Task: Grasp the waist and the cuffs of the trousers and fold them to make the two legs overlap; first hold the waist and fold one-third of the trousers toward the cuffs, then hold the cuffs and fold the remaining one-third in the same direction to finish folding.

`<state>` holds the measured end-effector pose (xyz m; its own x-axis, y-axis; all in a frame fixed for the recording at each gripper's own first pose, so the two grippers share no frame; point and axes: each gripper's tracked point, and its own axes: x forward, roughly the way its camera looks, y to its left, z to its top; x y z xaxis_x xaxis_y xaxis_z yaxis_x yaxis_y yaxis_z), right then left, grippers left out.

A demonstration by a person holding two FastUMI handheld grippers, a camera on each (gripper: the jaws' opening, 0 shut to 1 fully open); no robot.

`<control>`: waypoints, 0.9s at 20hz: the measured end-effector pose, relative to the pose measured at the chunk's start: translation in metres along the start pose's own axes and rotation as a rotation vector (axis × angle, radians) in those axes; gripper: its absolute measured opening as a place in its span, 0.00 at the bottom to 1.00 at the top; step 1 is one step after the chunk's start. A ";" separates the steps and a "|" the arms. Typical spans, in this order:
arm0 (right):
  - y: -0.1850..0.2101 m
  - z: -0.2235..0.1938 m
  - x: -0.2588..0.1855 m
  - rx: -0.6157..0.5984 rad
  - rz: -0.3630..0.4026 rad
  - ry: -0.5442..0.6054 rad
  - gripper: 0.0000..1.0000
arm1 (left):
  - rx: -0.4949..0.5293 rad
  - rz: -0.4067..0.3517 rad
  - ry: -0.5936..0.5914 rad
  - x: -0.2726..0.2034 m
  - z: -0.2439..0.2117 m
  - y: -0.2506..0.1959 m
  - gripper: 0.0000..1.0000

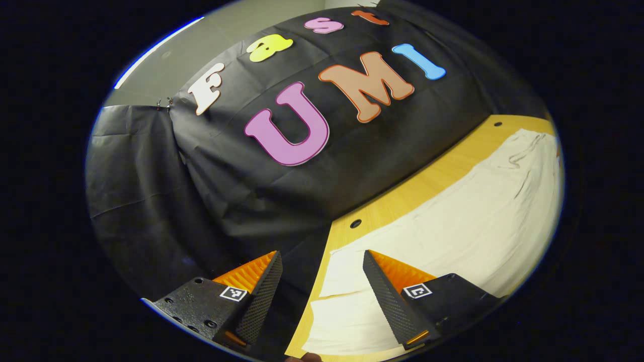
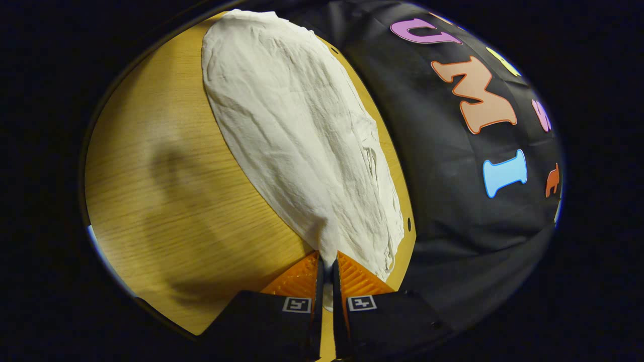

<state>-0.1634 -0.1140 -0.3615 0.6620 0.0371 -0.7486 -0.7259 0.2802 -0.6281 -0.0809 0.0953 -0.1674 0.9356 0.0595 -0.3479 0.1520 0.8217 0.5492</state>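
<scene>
Cream-white trousers [image 2: 297, 130] lie stretched out on the wooden table [image 2: 166, 201], running from my right gripper away to the far end. My right gripper [image 2: 327, 261] is shut on the near edge of the trousers, the cloth pinched between both fingers and pulled up into a small peak. In the left gripper view the trousers [image 1: 468, 221] spread from the near end off to the right. My left gripper [image 1: 322, 259] stands open above that near end; its right finger is over the cloth, its left finger is past the table's edge, and nothing is between them.
The black cloth wall [image 1: 251, 201] hangs close behind the table's far edge [image 1: 402, 193], which has small round holes [image 1: 355, 223]. Bare wood [image 2: 151, 151] lies to the left of the trousers in the right gripper view, with a soft shadow on it.
</scene>
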 end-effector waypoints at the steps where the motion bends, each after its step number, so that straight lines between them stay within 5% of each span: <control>1: 0.000 0.000 0.000 -0.002 -0.002 0.000 0.12 | 0.020 -0.011 0.017 -0.002 -0.009 -0.002 0.96; 18: 0.000 0.001 0.001 -0.015 -0.025 0.000 0.12 | 0.344 -0.280 0.260 -0.046 -0.160 -0.053 0.97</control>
<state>-0.1631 -0.1131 -0.3622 0.6798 0.0302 -0.7328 -0.7119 0.2671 -0.6495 -0.1829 0.1400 -0.3024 0.7406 0.0384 -0.6708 0.5223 0.5951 0.6107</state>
